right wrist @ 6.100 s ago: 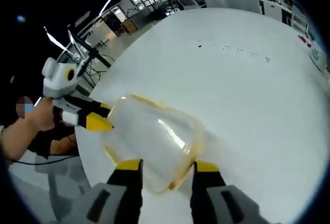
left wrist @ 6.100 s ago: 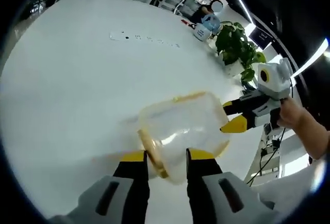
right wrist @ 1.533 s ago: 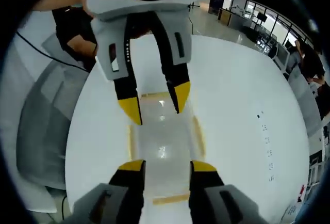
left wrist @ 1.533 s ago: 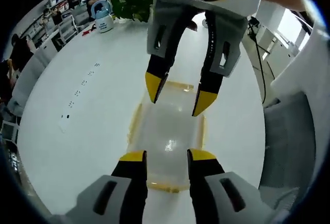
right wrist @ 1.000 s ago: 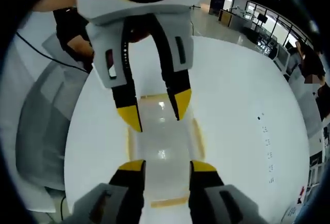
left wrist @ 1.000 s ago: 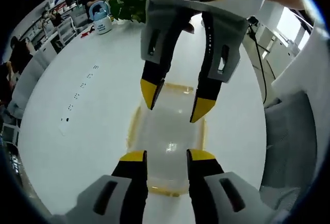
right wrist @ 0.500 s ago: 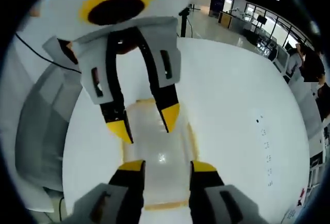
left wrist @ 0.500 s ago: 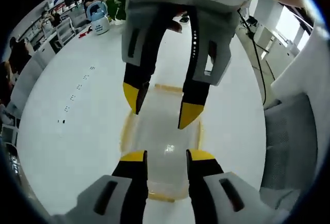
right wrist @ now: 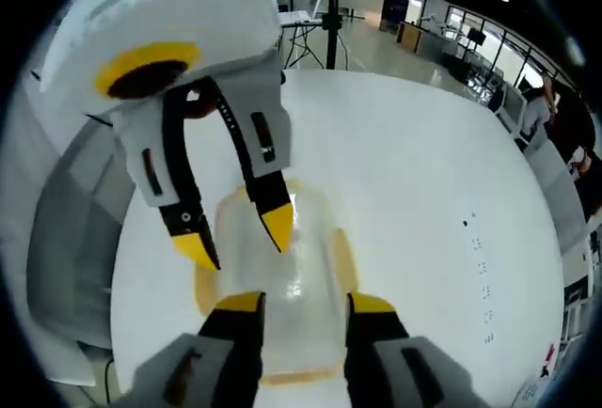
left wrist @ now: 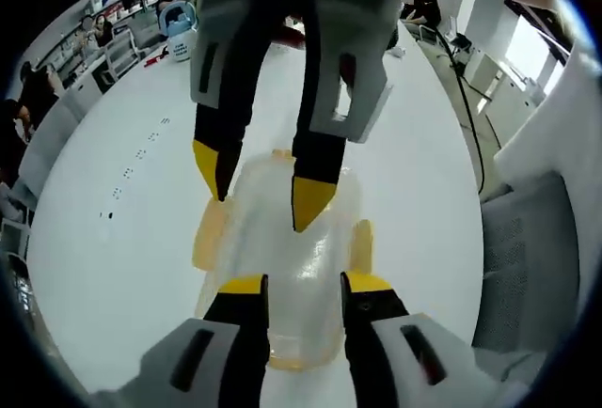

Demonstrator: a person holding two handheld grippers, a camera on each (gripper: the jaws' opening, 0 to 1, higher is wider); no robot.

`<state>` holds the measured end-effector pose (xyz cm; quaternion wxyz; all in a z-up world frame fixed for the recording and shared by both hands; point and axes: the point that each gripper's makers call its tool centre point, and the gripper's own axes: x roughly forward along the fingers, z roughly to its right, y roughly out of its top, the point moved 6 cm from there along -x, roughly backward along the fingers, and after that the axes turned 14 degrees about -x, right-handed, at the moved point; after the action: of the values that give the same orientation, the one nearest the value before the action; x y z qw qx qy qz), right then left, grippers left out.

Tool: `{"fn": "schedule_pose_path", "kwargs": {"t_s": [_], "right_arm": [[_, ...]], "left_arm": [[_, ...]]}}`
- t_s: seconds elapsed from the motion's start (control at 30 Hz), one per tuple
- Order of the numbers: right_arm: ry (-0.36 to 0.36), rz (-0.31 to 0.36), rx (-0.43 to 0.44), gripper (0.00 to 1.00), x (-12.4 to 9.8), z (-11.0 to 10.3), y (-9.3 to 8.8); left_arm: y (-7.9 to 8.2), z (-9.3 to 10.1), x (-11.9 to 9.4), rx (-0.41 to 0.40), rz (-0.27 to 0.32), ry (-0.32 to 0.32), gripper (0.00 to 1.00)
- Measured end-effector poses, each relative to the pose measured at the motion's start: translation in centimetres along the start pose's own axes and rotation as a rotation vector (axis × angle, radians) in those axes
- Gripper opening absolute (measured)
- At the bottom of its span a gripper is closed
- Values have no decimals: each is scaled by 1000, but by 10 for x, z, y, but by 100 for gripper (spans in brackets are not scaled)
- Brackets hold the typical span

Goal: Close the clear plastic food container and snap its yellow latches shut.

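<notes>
The clear box (left wrist: 282, 239) is seen mid-table (left wrist: 113, 173), well clear of the edges, w/ glossy rounded walls and yellow latches (left wrist: 209, 229) splayed at its sides. Both the left gripper (left wrist: 299, 284) and right gripper (right wrist: 301, 303) are held part-open over it from opposite ends, nothing gripped.

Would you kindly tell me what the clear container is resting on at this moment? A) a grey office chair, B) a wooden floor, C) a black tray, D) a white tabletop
D: in both gripper views the clear container with its yellow latches sits on the white tabletop, between the two open grippers.
</notes>
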<state>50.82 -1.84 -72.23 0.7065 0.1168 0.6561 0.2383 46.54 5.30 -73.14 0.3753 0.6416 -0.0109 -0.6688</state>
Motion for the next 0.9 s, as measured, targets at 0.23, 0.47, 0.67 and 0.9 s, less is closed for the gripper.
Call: {"fn": "schedule_pose_path", "kwargs": {"t_s": [0.23, 0.47, 0.67, 0.9], "right_arm": [[1, 0, 5, 34, 4, 6, 1], [8, 6, 26, 35, 7, 12, 0], [37, -1, 29, 37, 13, 11, -4], [73, 1, 42, 38, 19, 11, -4]], "left_arm": [[0, 5, 1, -6, 2, 7, 30], [-2, 11, 2, 16, -3, 15, 34], [-6, 15, 4, 60, 2, 42, 36], [-8, 18, 6, 115, 6, 81, 39]]}}
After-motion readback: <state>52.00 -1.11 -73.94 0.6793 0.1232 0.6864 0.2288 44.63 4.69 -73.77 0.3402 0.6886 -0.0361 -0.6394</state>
